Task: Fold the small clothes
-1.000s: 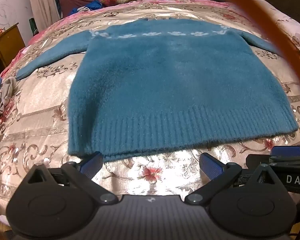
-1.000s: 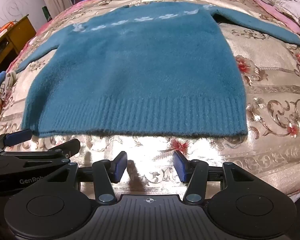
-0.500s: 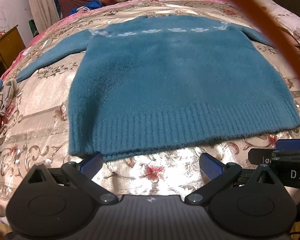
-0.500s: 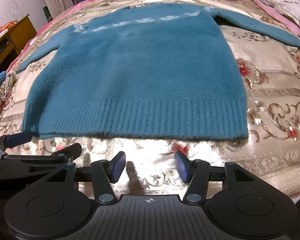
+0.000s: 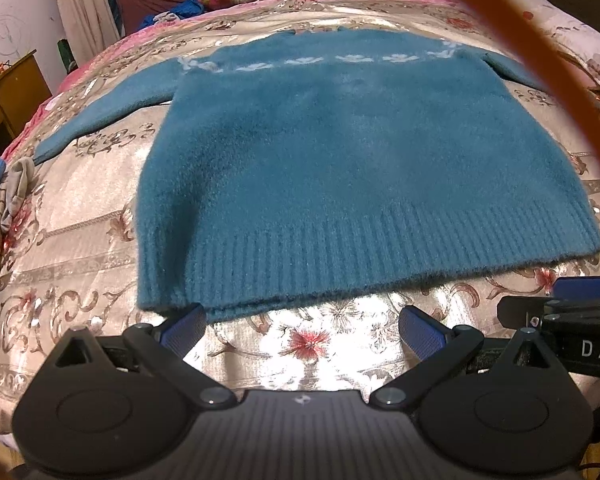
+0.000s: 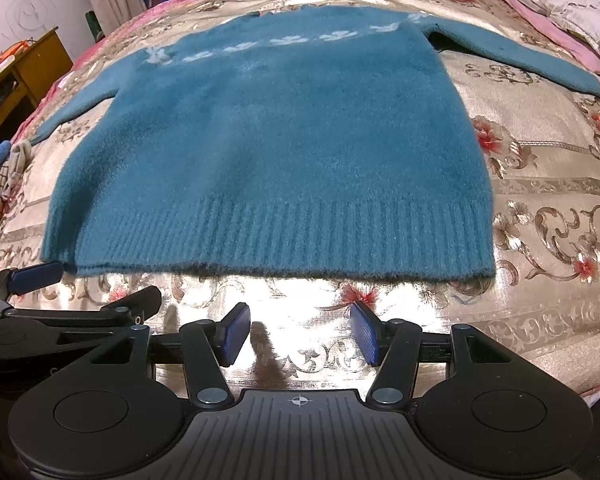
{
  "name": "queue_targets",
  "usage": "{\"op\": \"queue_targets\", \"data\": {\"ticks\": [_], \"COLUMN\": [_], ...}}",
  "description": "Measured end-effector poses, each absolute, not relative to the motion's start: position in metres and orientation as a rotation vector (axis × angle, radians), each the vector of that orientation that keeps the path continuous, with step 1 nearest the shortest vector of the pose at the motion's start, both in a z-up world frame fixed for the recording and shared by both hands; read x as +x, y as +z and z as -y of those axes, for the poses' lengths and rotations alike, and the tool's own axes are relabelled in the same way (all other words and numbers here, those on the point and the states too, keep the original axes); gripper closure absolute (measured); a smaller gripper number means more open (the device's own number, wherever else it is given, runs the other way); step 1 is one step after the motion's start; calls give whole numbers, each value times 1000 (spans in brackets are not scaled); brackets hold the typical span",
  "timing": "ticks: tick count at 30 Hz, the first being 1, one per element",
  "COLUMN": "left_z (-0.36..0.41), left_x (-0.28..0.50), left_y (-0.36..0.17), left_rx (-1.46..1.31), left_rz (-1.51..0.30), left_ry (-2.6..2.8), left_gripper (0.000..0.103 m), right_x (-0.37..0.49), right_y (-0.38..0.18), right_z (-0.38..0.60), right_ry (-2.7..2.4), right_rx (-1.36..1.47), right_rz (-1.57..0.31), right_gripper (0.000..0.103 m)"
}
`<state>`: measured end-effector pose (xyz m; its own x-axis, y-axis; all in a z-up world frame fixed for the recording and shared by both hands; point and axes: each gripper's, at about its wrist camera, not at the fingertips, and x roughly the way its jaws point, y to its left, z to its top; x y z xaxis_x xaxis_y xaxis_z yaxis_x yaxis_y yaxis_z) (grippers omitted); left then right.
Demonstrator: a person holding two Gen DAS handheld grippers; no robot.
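Teal and fuzzy, the sweater (image 5: 340, 168) lies flat on the floral bedspread (image 5: 80, 240) in the left wrist view, sleeves out, ribbed hem nearest. The left gripper (image 5: 300, 326) points steeply down just short of the hem, jaws wide apart and empty, its left pad beside the hem's left corner. Pinching that corner through both layers should give a clean fold.

From the right wrist view, the sweater (image 6: 272, 140) spans the bedspread (image 6: 540, 208). The right gripper (image 6: 300, 334) hovers before the hem, angled down, jaws spread, nothing between. It sits near mid-hem; shifting toward the right corner first would likely keep the fold square.
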<state>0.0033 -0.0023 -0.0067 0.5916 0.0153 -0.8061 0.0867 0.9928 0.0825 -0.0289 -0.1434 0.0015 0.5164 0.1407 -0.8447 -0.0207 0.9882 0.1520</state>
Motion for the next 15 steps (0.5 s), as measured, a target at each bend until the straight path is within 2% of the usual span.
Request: {"op": "queue_targets", "data": {"ticks": [15], "left_z": [3], "left_x": [5], "left_y": [-6], "left_rx": [118], "left_rz": [-940], "left_ry": [-43], "left_gripper": [0], "right_x": [-28], "right_y": [1], "right_z": [146], "right_ry": [97], "right_rx": [133], "right_rz": [-1027], "right_gripper": [46]}}
